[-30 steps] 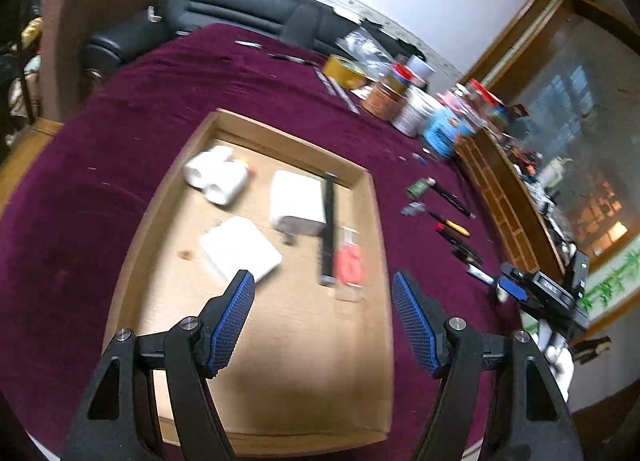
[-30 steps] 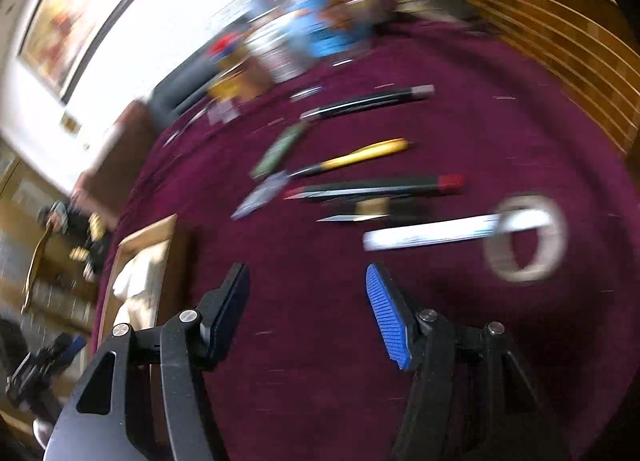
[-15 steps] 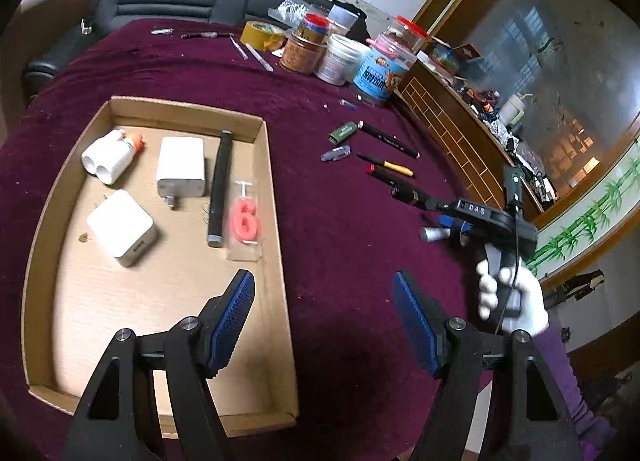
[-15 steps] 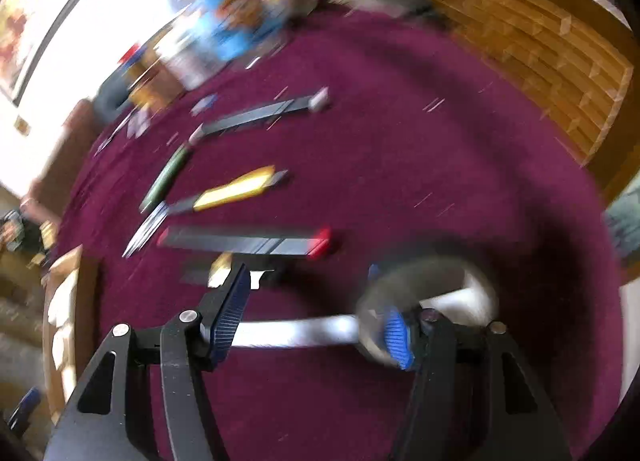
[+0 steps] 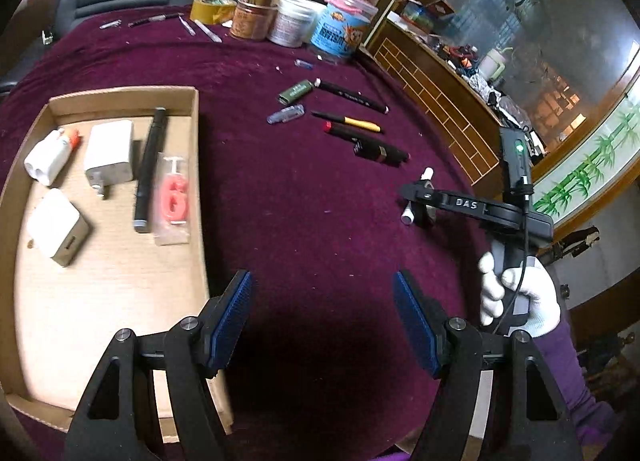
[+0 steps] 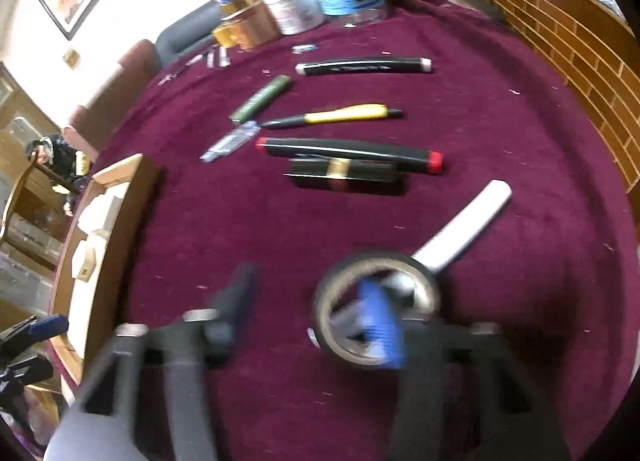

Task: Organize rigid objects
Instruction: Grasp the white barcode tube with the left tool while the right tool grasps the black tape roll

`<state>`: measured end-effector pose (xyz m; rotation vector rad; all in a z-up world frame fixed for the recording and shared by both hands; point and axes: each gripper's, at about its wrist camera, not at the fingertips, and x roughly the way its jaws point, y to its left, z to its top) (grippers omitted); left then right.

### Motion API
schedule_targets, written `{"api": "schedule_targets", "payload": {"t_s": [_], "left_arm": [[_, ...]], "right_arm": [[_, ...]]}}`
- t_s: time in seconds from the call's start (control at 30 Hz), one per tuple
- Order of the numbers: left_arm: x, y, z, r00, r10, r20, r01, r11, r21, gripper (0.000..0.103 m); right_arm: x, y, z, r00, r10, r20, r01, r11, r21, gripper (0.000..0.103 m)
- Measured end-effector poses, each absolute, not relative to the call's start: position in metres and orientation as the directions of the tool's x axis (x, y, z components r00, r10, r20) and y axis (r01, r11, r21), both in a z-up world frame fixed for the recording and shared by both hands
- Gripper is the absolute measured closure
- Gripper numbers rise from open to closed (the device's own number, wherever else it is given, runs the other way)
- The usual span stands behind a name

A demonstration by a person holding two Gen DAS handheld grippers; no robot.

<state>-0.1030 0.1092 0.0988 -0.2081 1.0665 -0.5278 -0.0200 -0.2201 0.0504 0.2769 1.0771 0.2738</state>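
My right gripper (image 6: 312, 305) is low over the maroon cloth and blurred, its jaws closing. Its blue-padded right finger (image 6: 380, 325) sits inside the hole of a tape roll (image 6: 332, 325). The left finger (image 6: 236, 297) is outside the ring, with a gap still showing to the roll's wall. A white marker (image 6: 468, 221) lies partly under the roll. My left gripper (image 5: 322, 313) hangs open and empty above the cloth, just right of the cardboard tray (image 5: 120, 293). In the left wrist view a gloved hand (image 5: 520, 301) holds the right gripper (image 5: 418, 201).
The tray holds white chargers (image 5: 108, 157), a black pen (image 5: 150, 169) and a pink candle (image 5: 174, 197). On the cloth lie a red-capped marker (image 6: 348, 151), a black tube (image 6: 344, 175), a yellow pen (image 6: 344, 113), a black marker (image 6: 364, 65) and a green lighter (image 6: 260, 99). Jars (image 5: 340, 29) line the far edge.
My left gripper swung right, from over the tray to the cloth beside it. My right gripper sank onto the tape roll, one finger entered the ring, and its jaws narrowed.
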Motion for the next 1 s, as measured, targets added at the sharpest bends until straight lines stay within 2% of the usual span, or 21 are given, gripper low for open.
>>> {"api": "schedule_targets", "payload": {"t_s": [0.17, 0.33, 0.43, 0.63, 0.67, 0.7, 0.73, 0.77, 0.8, 0.87, 1.0], "left_arm": [[-0.095, 0.071, 0.096, 0.351, -0.484, -0.802, 0.375, 0.857, -0.353, 0.038], [-0.086, 0.009, 0.085, 0.322, -0.449, -0.834, 0.488, 0.833, -0.260, 0.038], [-0.075, -0.035, 0.077, 0.317, -0.428, -0.846, 0.564, 0.803, -0.195, 0.038], [-0.036, -0.112, 0.051, 0.278, -0.404, -0.872, 0.651, 0.746, -0.138, 0.039], [-0.032, -0.119, 0.047, 0.273, -0.398, -0.876, 0.655, 0.744, -0.134, 0.044], [-0.026, -0.127, 0.043, 0.268, -0.388, -0.882, 0.660, 0.741, -0.125, 0.053], [-0.022, -0.134, 0.041, 0.289, -0.373, -0.882, 0.665, 0.740, -0.096, 0.055], [-0.022, -0.140, 0.041, 0.304, -0.365, -0.880, 0.676, 0.733, -0.070, 0.069], [-0.021, -0.144, 0.041, 0.317, -0.353, -0.880, 0.683, 0.729, -0.046, 0.089], [-0.022, -0.145, 0.043, 0.297, -0.361, -0.884, 0.687, 0.724, -0.065, 0.092], [-0.029, -0.134, 0.047, 0.310, -0.374, -0.874, 0.670, 0.738, -0.078, 0.092]], "right_arm": [[-0.038, -0.244, 0.063, 0.523, 0.333, -0.785, -0.045, 0.930, 0.365, 0.092], [-0.057, -0.274, 0.068, 0.554, 0.205, -0.807, 0.034, 0.963, 0.269, 0.092], [-0.070, -0.293, 0.065, 0.562, 0.254, -0.788, 0.043, 0.942, 0.334, 0.092], [-0.076, -0.308, 0.061, 0.579, 0.317, -0.751, 0.036, 0.910, 0.412, 0.092], [-0.077, -0.310, 0.060, 0.579, 0.329, -0.746, 0.031, 0.905, 0.424, 0.092], [-0.076, -0.311, 0.060, 0.580, 0.337, -0.742, 0.028, 0.902, 0.431, 0.092], [-0.075, -0.311, 0.059, 0.581, 0.341, -0.739, 0.025, 0.900, 0.435, 0.092], [-0.075, -0.311, 0.059, 0.581, 0.346, -0.737, 0.022, 0.898, 0.440, 0.092], [-0.073, -0.312, 0.058, 0.578, 0.353, -0.736, 0.018, 0.896, 0.443, 0.091], [-0.071, -0.312, 0.058, 0.576, 0.357, -0.736, 0.012, 0.896, 0.444, 0.091], [-0.064, -0.310, 0.057, 0.580, 0.350, -0.735, 0.005, 0.902, 0.433, 0.091]]}}
